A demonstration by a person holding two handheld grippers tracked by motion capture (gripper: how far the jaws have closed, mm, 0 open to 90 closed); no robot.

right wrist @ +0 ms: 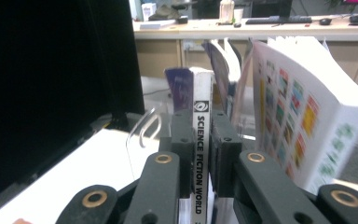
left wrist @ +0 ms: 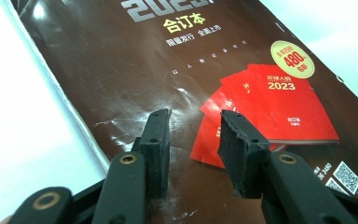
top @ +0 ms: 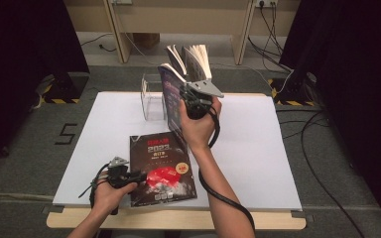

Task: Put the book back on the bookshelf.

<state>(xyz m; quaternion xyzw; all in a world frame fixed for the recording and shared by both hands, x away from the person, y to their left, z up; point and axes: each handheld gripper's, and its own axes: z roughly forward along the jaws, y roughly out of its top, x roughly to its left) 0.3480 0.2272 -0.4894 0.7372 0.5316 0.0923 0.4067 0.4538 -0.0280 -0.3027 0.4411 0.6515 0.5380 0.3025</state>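
Note:
A dark brown magazine with "2023" and red booklets printed on its cover lies flat at the front of the white table. My left gripper rests at its left edge, and in the left gripper view its jaws stand open just above the cover with nothing between them. My right gripper holds a second magazine upright above the table's middle. It is shut on the spine marked "SCIENCE FICTION WORLD", and the pages fan out loosely.
A clear plastic stand sits on the table just left of the raised magazine, also seen close ahead. Black curtains flank both sides. Cables trail over the floor at the right, and wooden desk legs stand behind the table.

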